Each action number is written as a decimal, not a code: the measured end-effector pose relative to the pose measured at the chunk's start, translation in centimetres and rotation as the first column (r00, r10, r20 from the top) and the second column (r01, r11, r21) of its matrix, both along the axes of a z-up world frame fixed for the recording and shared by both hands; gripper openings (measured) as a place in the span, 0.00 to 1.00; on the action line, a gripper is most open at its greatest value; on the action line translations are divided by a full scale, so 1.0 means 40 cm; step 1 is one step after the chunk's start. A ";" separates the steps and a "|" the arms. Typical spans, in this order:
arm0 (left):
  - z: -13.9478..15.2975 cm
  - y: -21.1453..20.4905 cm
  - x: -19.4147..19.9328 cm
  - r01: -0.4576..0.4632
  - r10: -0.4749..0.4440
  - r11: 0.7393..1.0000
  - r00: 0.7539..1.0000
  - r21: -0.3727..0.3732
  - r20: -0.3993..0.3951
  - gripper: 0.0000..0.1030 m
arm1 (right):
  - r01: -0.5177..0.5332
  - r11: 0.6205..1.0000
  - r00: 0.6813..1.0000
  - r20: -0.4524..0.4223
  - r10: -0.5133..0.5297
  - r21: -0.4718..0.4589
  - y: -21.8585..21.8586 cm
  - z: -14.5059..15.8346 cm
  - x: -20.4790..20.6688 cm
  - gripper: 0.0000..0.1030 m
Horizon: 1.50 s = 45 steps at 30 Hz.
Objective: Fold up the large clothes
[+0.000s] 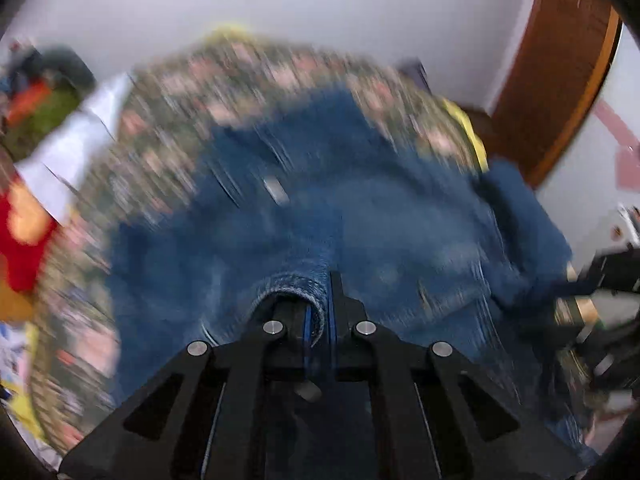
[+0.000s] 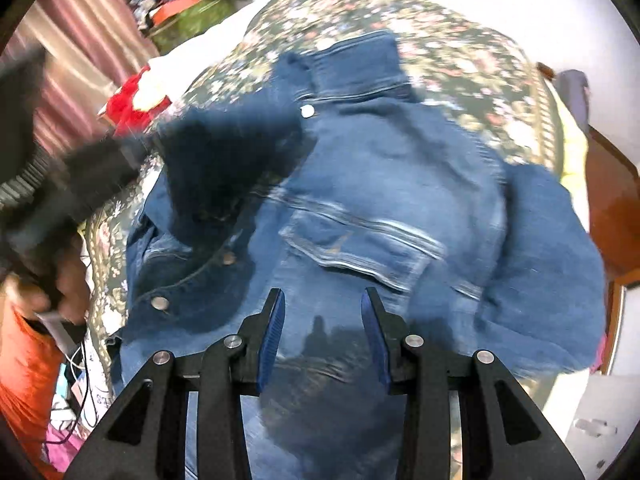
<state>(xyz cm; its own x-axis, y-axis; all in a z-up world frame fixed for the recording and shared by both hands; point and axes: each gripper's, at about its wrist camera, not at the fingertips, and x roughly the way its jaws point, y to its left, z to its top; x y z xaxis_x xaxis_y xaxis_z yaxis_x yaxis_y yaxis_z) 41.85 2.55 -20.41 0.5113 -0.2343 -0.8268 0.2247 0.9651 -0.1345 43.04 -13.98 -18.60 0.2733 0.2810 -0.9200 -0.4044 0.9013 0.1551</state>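
Observation:
A blue denim jacket (image 2: 380, 184) lies spread on a floral bed cover (image 2: 460, 56), collar at the far end, chest pocket in the middle. My right gripper (image 2: 323, 308) is open and empty just above the jacket's near part. My left gripper (image 1: 320, 300) is shut on a rolled denim edge, a cuff or hem (image 1: 296, 288), of the jacket (image 1: 400, 220); that view is blurred by motion. In the right wrist view the left gripper (image 2: 80, 176) shows as a dark blur at the left, holding a lifted dark fold of denim (image 2: 224, 160).
The floral cover (image 1: 168, 128) spans the bed. A pile of red, orange and green things (image 2: 180, 4) lies at the far left. A wooden door frame (image 1: 560, 72) stands at the right. Cables and small items (image 2: 76, 380) lie at the near left.

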 end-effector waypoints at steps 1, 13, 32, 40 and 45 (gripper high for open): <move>-0.024 -0.011 -0.005 0.019 -0.020 1.000 0.999 -0.015 -0.033 0.05 | 0.012 1.000 1.000 0.004 -0.012 -0.009 -0.020 0.002 -0.002 0.35; 0.057 0.016 -0.104 0.089 -0.088 0.996 0.996 0.025 -0.017 0.38 | 0.003 0.998 0.993 0.114 0.004 -0.056 -0.010 0.024 -0.027 0.35; -0.062 0.427 -0.129 -0.242 0.245 0.961 0.970 0.133 0.000 0.65 | -0.214 0.969 0.971 0.079 0.224 -0.119 0.350 -0.039 0.056 0.35; -0.226 0.445 -0.123 -0.242 0.257 0.960 0.961 0.141 -0.101 0.66 | -0.380 0.829 0.907 0.010 0.421 -0.411 0.520 -0.234 0.052 0.35; -0.248 0.407 -0.142 -0.216 0.230 0.957 0.972 0.191 -0.056 0.75 | -0.400 0.721 0.840 0.087 0.535 -0.566 0.554 -0.266 0.000 0.35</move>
<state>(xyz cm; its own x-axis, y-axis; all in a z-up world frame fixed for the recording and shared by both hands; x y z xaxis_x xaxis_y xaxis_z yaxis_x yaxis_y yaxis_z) 36.17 18.83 -30.32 0.4665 0.0372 -0.8837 -0.0033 0.9992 0.0403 43.02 8.16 -29.23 0.4535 -0.0565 -0.8894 -0.7572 0.5018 -0.4180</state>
